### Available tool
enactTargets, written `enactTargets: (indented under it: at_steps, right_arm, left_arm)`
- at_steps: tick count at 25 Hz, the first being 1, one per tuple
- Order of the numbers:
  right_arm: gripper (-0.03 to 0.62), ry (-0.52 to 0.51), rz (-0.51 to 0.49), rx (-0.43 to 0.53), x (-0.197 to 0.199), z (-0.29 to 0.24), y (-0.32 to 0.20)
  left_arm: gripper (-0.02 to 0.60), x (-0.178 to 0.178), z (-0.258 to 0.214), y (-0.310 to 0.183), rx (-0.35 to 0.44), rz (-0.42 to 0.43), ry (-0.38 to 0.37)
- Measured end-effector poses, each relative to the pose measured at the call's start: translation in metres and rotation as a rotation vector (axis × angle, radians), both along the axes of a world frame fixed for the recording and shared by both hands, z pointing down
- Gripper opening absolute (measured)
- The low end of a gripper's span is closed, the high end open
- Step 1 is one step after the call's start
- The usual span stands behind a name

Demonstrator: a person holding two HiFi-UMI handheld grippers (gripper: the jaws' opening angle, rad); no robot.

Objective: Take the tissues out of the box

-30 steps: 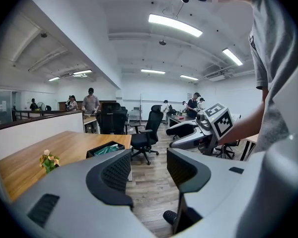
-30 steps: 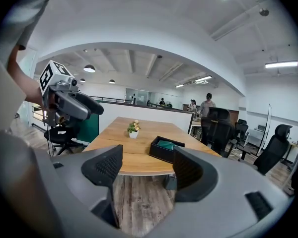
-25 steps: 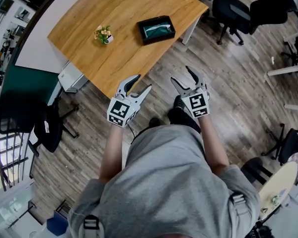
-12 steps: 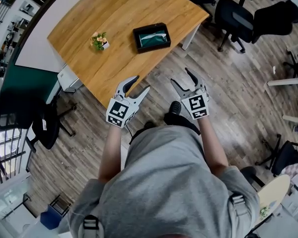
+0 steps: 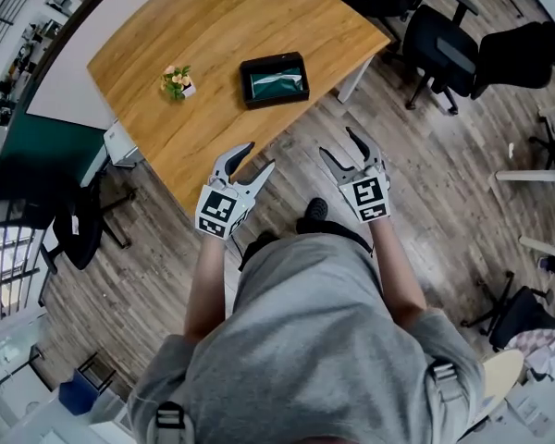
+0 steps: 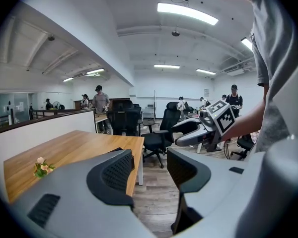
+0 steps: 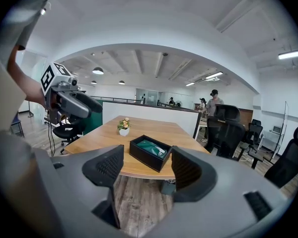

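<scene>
Tissues (image 5: pixel 276 81) lie inside the box (image 5: pixel 277 103) on the surface (image 5: pixel 213 26), well ahead of my left claw (image 5: pixel 259 155) and right claw (image 5: pixel 336 142). Both gape empty, so I judge the whole task remains.

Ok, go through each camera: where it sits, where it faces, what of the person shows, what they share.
Head view: on the head, steeply down at the wooden table, tissue box and floor; shows torso, forearms, left gripper, right gripper.
Left gripper view: on the left gripper, along its open jaws past the table's corner; shows right gripper, torso.
Right gripper view: on the right gripper, towards the tissue box; shows left gripper.
Shared: all three show the table and potted flowers.
</scene>
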State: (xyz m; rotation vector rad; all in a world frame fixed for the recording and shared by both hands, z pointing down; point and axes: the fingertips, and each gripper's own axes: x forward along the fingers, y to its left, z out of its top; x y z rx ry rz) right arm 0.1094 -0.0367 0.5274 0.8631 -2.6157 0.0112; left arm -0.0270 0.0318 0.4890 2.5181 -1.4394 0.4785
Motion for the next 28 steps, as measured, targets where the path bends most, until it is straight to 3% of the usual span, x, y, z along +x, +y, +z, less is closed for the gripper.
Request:
enactTargets:
  at_steps: [12,28]
  right_arm:
    - [0.310,0.004,-0.076,-0.008,0.004,0.009,-0.036]
    - [0.307,0.029,-0.059,-0.006,0.001,0.010,-0.064]
  left_arm:
    - [0.231,0.012,0.012,-0.024,-0.021,-0.067,-0.004]
    - [0.230,0.001,0.010,-0.060,0.007,-0.067,-0.005]
